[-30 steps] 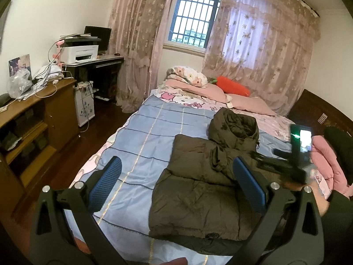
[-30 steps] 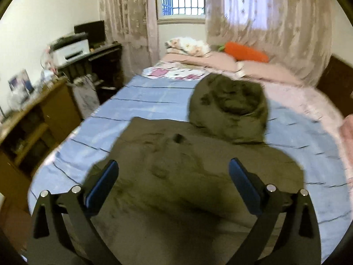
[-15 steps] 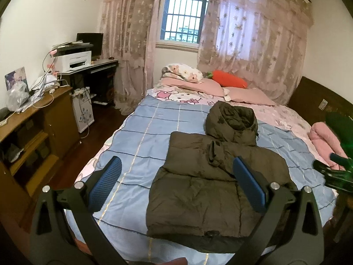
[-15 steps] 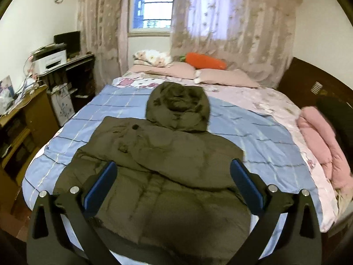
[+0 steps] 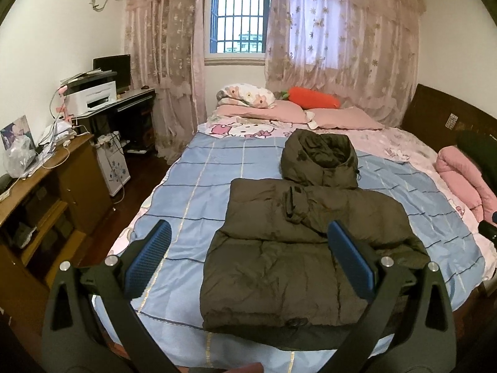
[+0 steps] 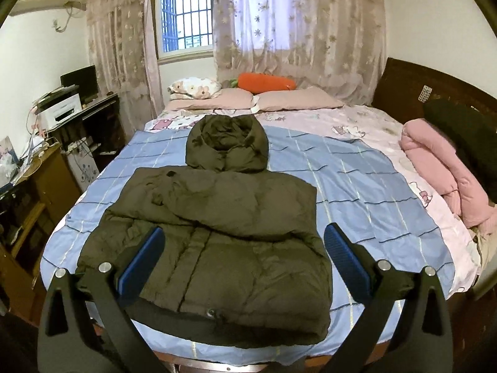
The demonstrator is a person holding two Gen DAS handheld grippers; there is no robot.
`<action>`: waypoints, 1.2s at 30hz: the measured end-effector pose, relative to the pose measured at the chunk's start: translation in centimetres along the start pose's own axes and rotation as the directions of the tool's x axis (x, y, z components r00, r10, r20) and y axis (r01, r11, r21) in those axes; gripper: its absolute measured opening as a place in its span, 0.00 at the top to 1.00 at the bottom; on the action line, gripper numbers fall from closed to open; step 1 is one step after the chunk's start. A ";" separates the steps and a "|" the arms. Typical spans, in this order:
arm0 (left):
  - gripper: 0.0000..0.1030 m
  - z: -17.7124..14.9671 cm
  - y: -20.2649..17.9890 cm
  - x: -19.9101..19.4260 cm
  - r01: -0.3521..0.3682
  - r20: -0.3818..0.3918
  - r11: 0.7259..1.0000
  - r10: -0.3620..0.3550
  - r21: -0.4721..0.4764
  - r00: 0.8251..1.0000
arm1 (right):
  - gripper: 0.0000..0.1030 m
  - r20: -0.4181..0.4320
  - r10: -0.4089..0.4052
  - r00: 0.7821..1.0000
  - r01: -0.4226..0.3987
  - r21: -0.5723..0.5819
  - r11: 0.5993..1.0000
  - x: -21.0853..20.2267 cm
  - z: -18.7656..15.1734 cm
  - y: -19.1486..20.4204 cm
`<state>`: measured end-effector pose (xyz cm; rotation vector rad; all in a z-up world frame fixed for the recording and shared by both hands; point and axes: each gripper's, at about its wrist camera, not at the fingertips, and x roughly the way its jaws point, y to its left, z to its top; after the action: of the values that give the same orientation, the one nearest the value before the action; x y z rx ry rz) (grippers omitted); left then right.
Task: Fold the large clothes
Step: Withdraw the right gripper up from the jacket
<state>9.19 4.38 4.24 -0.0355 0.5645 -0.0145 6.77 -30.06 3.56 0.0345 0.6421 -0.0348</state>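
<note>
A dark olive padded hooded jacket (image 5: 298, 242) (image 6: 217, 223) lies flat on the blue checked bedspread (image 5: 192, 192) (image 6: 351, 183), sleeves folded across its body, hood (image 5: 320, 158) (image 6: 226, 146) spread toward the pillows. My left gripper (image 5: 248, 258) hangs open above the jacket's lower left part, nothing between its blue pads. My right gripper (image 6: 242, 258) is open too, held over the jacket's hem near the foot of the bed, holding nothing.
Pink pillows (image 5: 257, 112) and an orange carrot-shaped cushion (image 6: 264, 82) lie at the head. A folded pink quilt (image 6: 441, 168) lies on the bed's right side beside a dark wooden board (image 6: 435, 93). Left of the bed stand a wooden cabinet (image 5: 40, 192) and a desk with a printer (image 5: 90, 96).
Both grippers have pulled back and up from the jacket, so the whole bed shows now. The right gripper has left the left wrist view. The jacket lies as before.
</note>
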 end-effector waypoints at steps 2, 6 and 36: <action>0.02 0.1 0.0 0.1 -0.006 -0.002 1.000 0.006 -0.004 1.000 | 0.01 -0.002 0.004 1.000 -0.004 0.013 1.000 0.0 -0.1 -0.3; 0.02 0.2 0.1 0.1 -0.006 -0.002 1.000 0.006 -0.005 1.000 | 0.01 -0.002 0.003 1.000 -0.003 0.009 1.000 -0.1 -0.1 -0.4; 0.02 -3.4 -1.5 -5.1 0.078 -0.058 0.992 -0.072 0.096 0.996 | 0.01 0.204 0.101 0.974 -0.107 0.018 0.994 -7.2 -1.4 -3.8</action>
<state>3.03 2.90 4.18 0.0391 0.6164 -0.1166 -0.02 -33.64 6.70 0.0907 0.4348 0.0530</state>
